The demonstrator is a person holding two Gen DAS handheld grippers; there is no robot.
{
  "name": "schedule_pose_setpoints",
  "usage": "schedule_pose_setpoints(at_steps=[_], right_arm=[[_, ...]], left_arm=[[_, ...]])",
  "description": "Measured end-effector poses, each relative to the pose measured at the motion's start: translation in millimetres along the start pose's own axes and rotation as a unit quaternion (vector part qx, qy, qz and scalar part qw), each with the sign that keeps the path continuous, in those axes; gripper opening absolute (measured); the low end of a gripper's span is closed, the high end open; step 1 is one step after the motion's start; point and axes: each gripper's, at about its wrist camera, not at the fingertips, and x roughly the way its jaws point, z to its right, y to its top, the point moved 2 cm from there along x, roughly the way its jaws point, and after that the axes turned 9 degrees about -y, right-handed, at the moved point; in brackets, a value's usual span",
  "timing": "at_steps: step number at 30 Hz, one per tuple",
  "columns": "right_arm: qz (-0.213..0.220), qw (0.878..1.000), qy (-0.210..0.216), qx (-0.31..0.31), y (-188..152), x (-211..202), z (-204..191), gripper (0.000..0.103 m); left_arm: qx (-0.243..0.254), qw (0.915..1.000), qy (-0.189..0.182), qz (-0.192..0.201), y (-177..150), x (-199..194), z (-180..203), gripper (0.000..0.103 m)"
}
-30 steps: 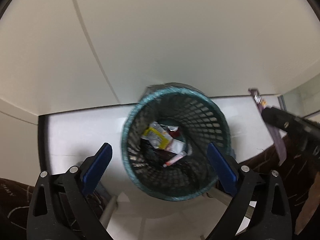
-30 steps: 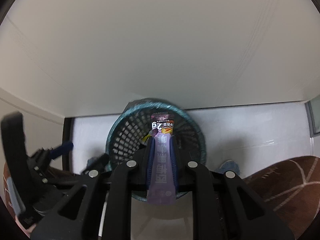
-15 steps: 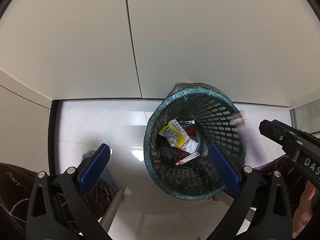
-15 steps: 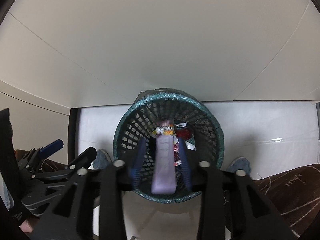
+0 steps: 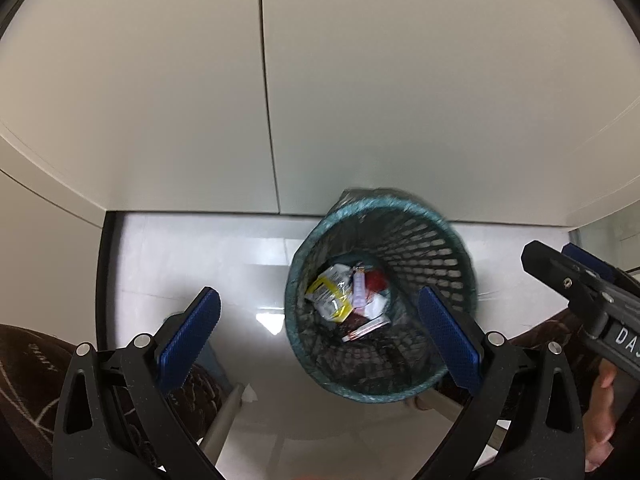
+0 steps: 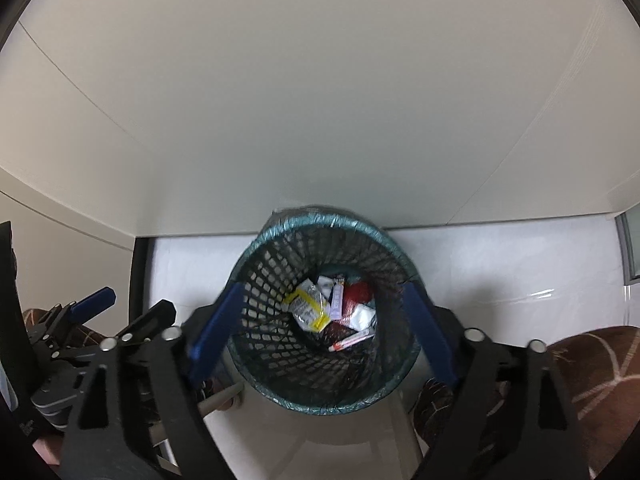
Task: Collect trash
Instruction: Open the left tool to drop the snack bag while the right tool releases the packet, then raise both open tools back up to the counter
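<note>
A purple wrapper is seen lying at the bottom of the bin, upright among other trash: a yellow packet touching it on the left, a red wrapper on the right, a white wrapper and a small tube below. In the left wrist view the same purple wrapper is found inside the bin, beside the yellow packet.

The right hand-held gripper is held above the bin's mouth, spread wide; nothing is gripped between its blue pads, which frame the bin on both sides. The left hand-held gripper is likewise spread wide and grips nothing, with its right pad seen in front of the bin's near wall.

The bin is stood on a white floor close against a pale wall. Brown patterned fabric is visible at the lower edges.
</note>
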Motion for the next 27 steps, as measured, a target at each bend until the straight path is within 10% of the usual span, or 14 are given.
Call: schedule_pose_setpoints(at_steps=[27], right_arm=[[0.198, 0.980, -0.010, -0.015, 44.3, -227.6, 16.9, 0.092]], left_arm=[[0.053, 0.9867, -0.026, 0.151, 29.0, -234.3, 62.3, 0.097]])
